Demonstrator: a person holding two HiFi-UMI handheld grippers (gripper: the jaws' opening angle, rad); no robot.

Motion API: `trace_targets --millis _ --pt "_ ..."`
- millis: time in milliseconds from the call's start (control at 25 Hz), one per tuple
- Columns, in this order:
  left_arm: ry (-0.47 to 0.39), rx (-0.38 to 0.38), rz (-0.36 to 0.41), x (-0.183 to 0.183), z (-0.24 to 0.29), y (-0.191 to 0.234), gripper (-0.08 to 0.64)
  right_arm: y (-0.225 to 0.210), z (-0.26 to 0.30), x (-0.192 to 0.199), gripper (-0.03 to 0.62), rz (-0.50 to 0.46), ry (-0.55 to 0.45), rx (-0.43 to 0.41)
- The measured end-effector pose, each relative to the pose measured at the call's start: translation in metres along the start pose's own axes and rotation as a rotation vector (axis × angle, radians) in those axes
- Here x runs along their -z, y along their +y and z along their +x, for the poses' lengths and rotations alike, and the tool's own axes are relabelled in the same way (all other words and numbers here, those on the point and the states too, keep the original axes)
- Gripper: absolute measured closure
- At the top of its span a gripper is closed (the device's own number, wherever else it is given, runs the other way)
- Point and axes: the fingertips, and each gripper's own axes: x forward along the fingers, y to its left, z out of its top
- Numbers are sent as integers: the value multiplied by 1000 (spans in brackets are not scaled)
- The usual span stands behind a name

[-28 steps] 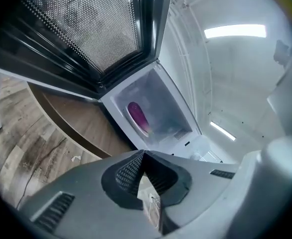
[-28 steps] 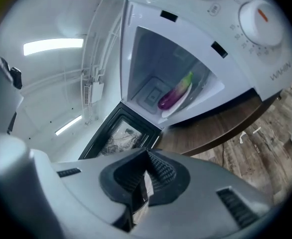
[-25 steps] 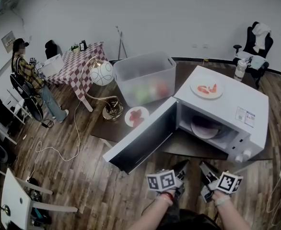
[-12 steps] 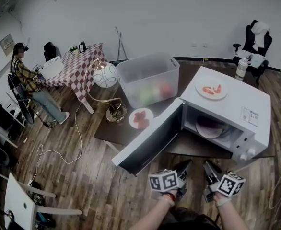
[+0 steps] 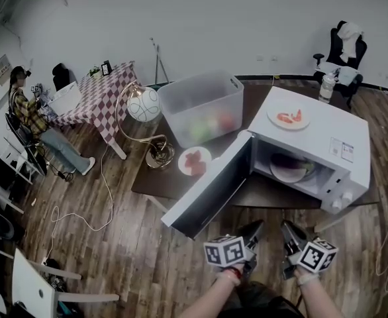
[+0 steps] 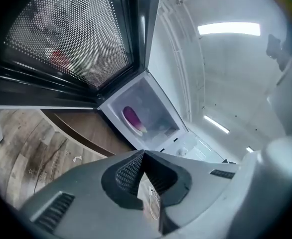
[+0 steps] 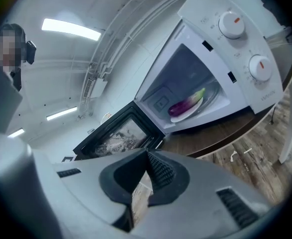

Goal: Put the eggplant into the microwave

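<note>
The purple eggplant [image 5: 288, 162] lies on a plate inside the white microwave [image 5: 330, 134], whose door [image 5: 210, 191] hangs wide open to the left. It also shows in the left gripper view as the eggplant [image 6: 132, 118] and in the right gripper view as the eggplant [image 7: 186, 104]. My left gripper [image 5: 254, 228] and right gripper [image 5: 287, 228] are held low, side by side, in front of the microwave and well short of it. The left gripper [image 6: 144, 154] is shut on nothing. The right gripper [image 7: 147, 154] is likewise shut and empty.
A plate of red food [image 5: 289, 118] sits on top of the microwave. On the low dark table [image 5: 154, 177] stand a clear bin [image 5: 200, 108], a globe lamp [image 5: 144, 105] and a small plate [image 5: 194, 161]. A person [image 5: 28, 111] sits at far left by a checkered table [image 5: 98, 88].
The head view has shifted slightly, so the microwave sits a little higher and further right. Both grippers stay shut in nearly the same spot. The door remains open.
</note>
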Motion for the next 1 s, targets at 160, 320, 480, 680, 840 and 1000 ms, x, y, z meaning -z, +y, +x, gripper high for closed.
trace_targets --millis 160,320,480,680,840,1000 --pt "13 12 7 6 -6 -7 560 10 -9 -3 592 0 -28 9" --pt "22 27 7 13 -11 -14 560 11 -17 3 592 -11 -35 22" --pt "38 46 9 21 -13 -20 560 15 -25 8 592 -10 -44 31" --pt "59 57 17 27 -20 -23 560 16 -35 14 592 -4 -61 64" --pt "67 71 11 31 -27 -25 560 20 -39 21 592 2 -69 78" --pt "75 70 14 34 -36 -20 560 28 -38 25 592 7 -86 81"
